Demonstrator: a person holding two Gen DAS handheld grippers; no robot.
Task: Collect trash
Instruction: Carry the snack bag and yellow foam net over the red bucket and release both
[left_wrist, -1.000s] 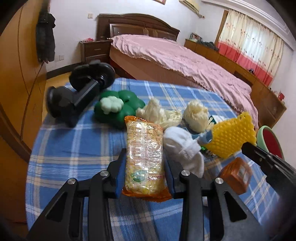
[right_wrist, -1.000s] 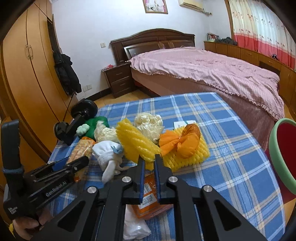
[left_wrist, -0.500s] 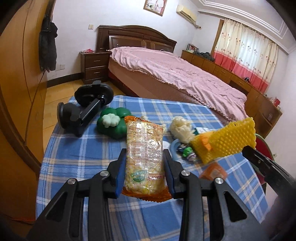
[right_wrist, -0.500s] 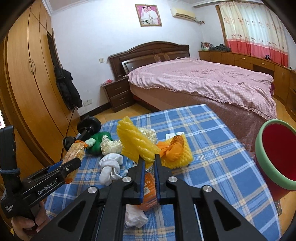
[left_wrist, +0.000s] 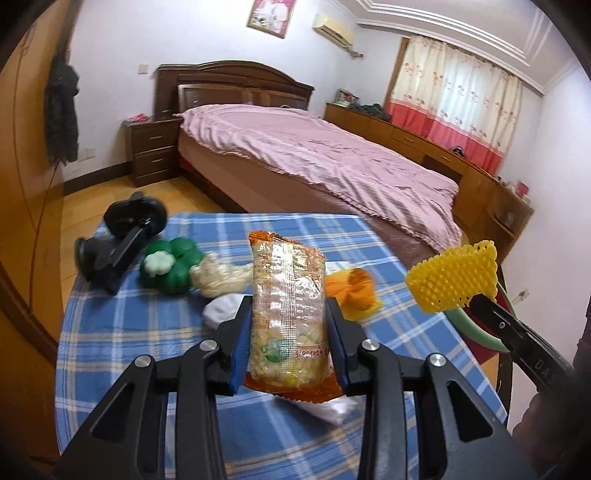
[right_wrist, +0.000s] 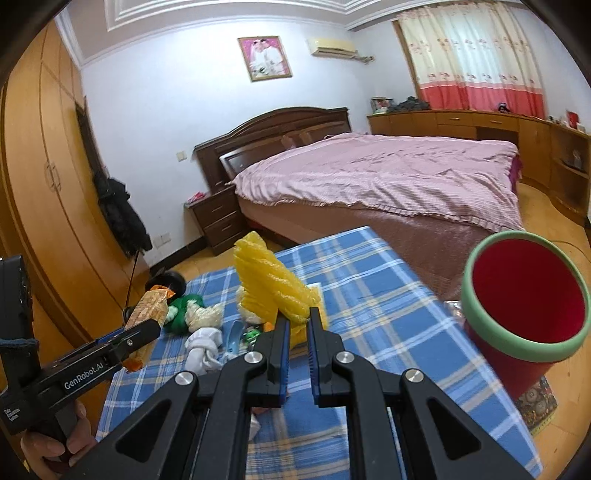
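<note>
My left gripper (left_wrist: 288, 317) is shut on an orange noodle packet (left_wrist: 288, 306) and holds it up above the blue plaid table (left_wrist: 129, 332). The packet also shows in the right wrist view (right_wrist: 147, 314). My right gripper (right_wrist: 297, 321) is shut on a yellow foam net (right_wrist: 269, 284), lifted off the table; the net also shows in the left wrist view (left_wrist: 454, 277). A red bin with a green rim (right_wrist: 524, 299) stands at the table's right side. On the table lie a white sock (right_wrist: 203, 343), an orange bag (left_wrist: 351, 288) and cream foam nets (left_wrist: 218, 277).
A black dumbbell (left_wrist: 122, 236) and a green toy (left_wrist: 170, 266) lie at the table's far left. A bed with a pink cover (right_wrist: 388, 173) stands beyond the table. A wooden wardrobe (right_wrist: 40, 192) lines the left wall.
Both grippers have risen well above the table with their loads. The right gripper has swung toward the red bin, which now fills more of its view.
</note>
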